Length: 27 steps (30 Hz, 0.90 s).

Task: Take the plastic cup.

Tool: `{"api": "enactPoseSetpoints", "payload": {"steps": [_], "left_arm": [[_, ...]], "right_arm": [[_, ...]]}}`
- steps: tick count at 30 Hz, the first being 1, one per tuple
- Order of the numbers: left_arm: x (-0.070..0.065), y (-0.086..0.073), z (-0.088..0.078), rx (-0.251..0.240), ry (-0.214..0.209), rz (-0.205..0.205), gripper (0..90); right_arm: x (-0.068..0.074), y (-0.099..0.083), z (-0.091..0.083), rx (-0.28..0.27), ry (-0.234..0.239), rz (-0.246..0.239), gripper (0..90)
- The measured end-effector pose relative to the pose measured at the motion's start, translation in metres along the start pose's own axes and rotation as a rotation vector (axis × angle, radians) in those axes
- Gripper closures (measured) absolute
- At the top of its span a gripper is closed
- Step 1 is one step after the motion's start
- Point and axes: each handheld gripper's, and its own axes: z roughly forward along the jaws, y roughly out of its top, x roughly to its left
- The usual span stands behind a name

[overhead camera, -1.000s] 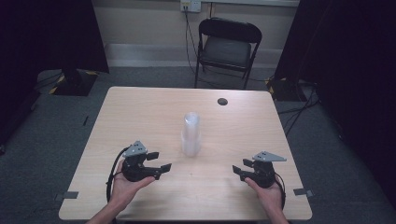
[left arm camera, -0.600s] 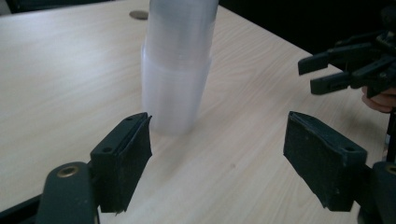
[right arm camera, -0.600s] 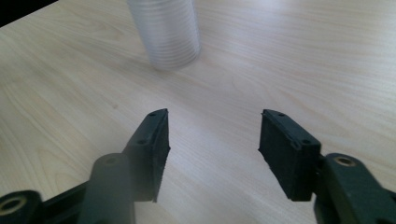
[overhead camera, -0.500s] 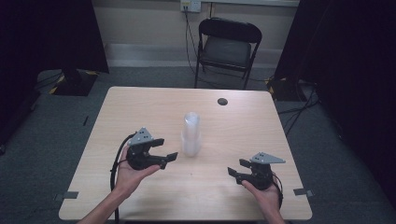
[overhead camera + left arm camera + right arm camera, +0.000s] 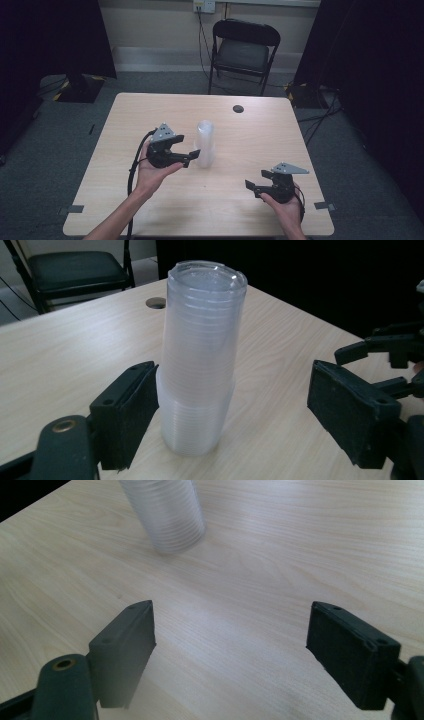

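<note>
A tall stack of clear plastic cups point(image 5: 205, 142) stands upright near the middle of the wooden table point(image 5: 260, 135). My left gripper point(image 5: 186, 149) is held just left of it, jaws pointing at the stack. In the left gripper view the stack point(image 5: 202, 355) rises just past the left jaw's tip and the right jaw is well clear, so the left gripper point(image 5: 232, 372) is open; its jaws have just been opening. My right gripper point(image 5: 256, 181) hovers near the front right, open and empty, also just opening. From the right gripper point(image 5: 230, 610) the stack's base point(image 5: 170, 515) is seen farther off.
A small dark round spot point(image 5: 238, 108) marks the far side of the table. Behind the table stands a black folding chair point(image 5: 243, 50). The right hand's gripper point(image 5: 395, 347) shows at the right edge of the left gripper view. Bare wood lies between the right jaws.
The left hand has risen and moved in toward the cup stack. Both grippers' jaws stand wider than before. The right hand has stayed put.
</note>
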Motion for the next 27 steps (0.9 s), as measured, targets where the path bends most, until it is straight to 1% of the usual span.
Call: {"api": "enactPoseSetpoints", "payload": {"steps": [2,3,4,5,6,7,9,11,12,13,14,16,17,18,19,20,21,22,23,24,25,27], "left_arm": [[0.0,0.002,0.001,-0.006,0.002,0.007,20.5],[0.003,0.007,0.004,-0.03,-0.002,-0.003,20.4],[0.005,0.009,0.006,-0.041,0.0,-0.012,20.4],[0.006,0.011,0.009,-0.038,-0.001,-0.029,20.2],[0.007,0.013,0.011,-0.03,-0.003,-0.031,19.0],[0.007,0.015,0.014,-0.026,0.007,-0.024,18.7],[0.006,0.018,0.02,-0.025,0.023,0.008,18.8],[0.007,0.019,0.026,-0.015,0.016,0.001,18.4],[0.007,0.019,0.026,-0.015,0.016,0.001,18.2],[0.008,0.019,0.032,-0.014,0.023,0.006,18.3],[0.008,0.019,0.032,-0.014,0.023,0.006,18.3],[0.012,0.02,0.037,-0.024,0.025,0.025,18.5],[0.014,0.021,0.04,-0.025,0.023,0.022,18.5],[0.016,0.021,0.042,-0.023,0.023,0.025,20.5],[0.019,0.022,0.044,-0.036,0.015,0.02,22.6],[0.019,0.022,0.044,-0.036,0.015,0.02,24.1],[0.02,0.023,0.046,-0.039,0.017,0.023,23.7],[0.02,0.024,0.051,-0.043,0.007,0.022,24.1],[0.02,0.024,0.054,-0.033,-0.001,0.021,24.2],[0.02,0.024,0.054,-0.033,-0.001,0.021,24.4],[0.019,0.023,0.06,-0.008,0.003,0.037,24.4],[0.018,0.022,0.063,-0.004,0.002,0.039,24.4]], "right_arm": [[0.0,0.0,0.0,0.0,0.0,-0.001,18.5],[0.001,0.001,0.0,-0.003,-0.005,-0.004,17.4],[0.002,0.0,0.0,-0.004,-0.003,-0.007,17.4],[0.002,0.0,0.0,-0.002,-0.002,-0.007,17.2],[0.002,0.0,0.001,0.0,-0.002,-0.004,16.9],[0.002,0.0,0.001,0.002,-0.001,-0.004,16.9],[0.002,-0.001,0.002,0.009,0.002,-0.003,16.9],[0.002,-0.001,0.003,0.012,0.002,-0.002,16.9],[0.002,-0.001,0.003,0.012,0.002,-0.002,16.9],[0.001,-0.001,0.003,0.013,0.003,-0.002,17.2],[0.001,-0.001,0.003,0.013,0.003,-0.002,17.2],[0.001,-0.002,0.002,0.016,0.005,-0.006,18.0],[0.001,-0.002,0.002,0.019,0.005,-0.004,18.0],[0.001,-0.003,0.002,0.021,0.005,-0.002,17.9],[0.001,-0.003,0.002,0.022,0.005,-0.005,18.0],[0.001,-0.003,0.002,0.022,0.005,-0.005,18.0],[0.001,-0.004,0.002,0.026,0.002,-0.005,18.0],[0.001,-0.004,0.003,0.029,0.001,-0.007,18.0],[0.001,-0.004,0.003,0.032,0.001,-0.005,18.0],[0.001,-0.004,0.003,0.032,0.001,-0.005,18.0],[0.001,-0.004,0.005,0.037,0.003,-0.009,18.0],[0.001,-0.004,0.006,0.039,0.004,-0.008,18.0]]}}
